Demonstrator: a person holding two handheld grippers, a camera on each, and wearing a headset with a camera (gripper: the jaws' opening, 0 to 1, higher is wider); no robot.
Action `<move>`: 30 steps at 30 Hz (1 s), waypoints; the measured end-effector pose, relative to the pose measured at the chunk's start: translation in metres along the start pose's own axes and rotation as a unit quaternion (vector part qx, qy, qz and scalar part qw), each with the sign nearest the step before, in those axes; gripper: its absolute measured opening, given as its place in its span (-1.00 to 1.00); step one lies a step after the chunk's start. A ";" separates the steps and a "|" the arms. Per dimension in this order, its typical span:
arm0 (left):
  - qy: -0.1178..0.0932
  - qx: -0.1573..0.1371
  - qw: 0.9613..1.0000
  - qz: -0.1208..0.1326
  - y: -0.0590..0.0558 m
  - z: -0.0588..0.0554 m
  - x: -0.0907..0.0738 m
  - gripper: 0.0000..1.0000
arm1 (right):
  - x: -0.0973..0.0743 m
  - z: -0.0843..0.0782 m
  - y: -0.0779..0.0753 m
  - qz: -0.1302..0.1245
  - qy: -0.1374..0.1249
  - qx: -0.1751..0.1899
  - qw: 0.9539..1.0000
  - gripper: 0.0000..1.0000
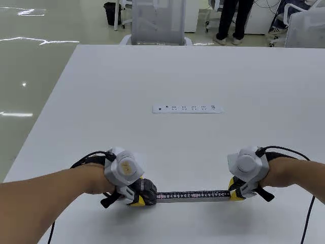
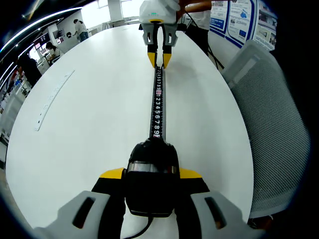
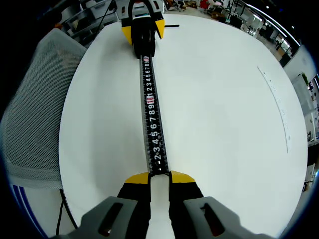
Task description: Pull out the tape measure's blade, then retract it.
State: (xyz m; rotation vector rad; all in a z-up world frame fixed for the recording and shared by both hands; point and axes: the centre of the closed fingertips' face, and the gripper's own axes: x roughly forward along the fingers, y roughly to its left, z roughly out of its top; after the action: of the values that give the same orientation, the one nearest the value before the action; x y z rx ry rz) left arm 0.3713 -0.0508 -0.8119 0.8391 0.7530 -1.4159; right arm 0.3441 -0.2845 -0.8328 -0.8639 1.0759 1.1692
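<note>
**Tape measure stretched between two hand-held grippers at the near edge of a white table**

Nearest the viewer, two forearms are reaching in from the bottom corners, each hand working a gripper. The left gripper (image 1: 136, 196) is clamping the tape measure's black case (image 1: 146, 189), its yellow-tipped jaws pressing on the case's two flat sides. In the left gripper view the case (image 2: 152, 184) is sitting squarely between those jaws. The blade (image 1: 193, 194) is running out of the case just above the table (image 1: 177, 76), numbers facing up. The right gripper (image 1: 234, 194) is pinching its free end. In the right gripper view the jaws are standing narrow, closed on the blade's tip (image 3: 158, 170).

Judging by its look, the case is hard, compact and fairly weighty, so its broad sides are giving the surest hold. The blade is probably thin sprung steel: stiff when straight, liable to kink, slippery, and eager to snap back. The tip is the natural place to grip it, and letting it back in slowly seems wise.

Farther off, a flat white power strip (image 1: 187, 109) is lying mid-table, well apart from the tape. Beyond the far edge a chair (image 1: 157, 20) is standing, and a person's legs (image 1: 231, 20) are showing.
</note>
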 end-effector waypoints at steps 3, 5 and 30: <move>0.000 0.000 1.000 0.000 0.000 0.000 0.000 -0.33 | 0.000 -0.002 -0.001 0.000 0.001 0.000 1.000 -0.77; 0.000 0.000 1.000 0.001 0.000 0.000 0.000 -0.33 | -0.001 -0.003 -0.001 -0.001 0.002 0.000 1.000 -0.77; 0.001 -0.001 1.000 0.000 0.000 0.001 0.001 -0.33 | -0.006 -0.015 0.000 -0.005 0.007 0.007 1.000 -0.77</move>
State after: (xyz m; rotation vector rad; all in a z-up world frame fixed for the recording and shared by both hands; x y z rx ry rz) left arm 0.3717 -0.0517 -0.8123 0.8396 0.7554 -1.4144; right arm 0.3406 -0.3007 -0.8312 -0.8663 1.0883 1.1487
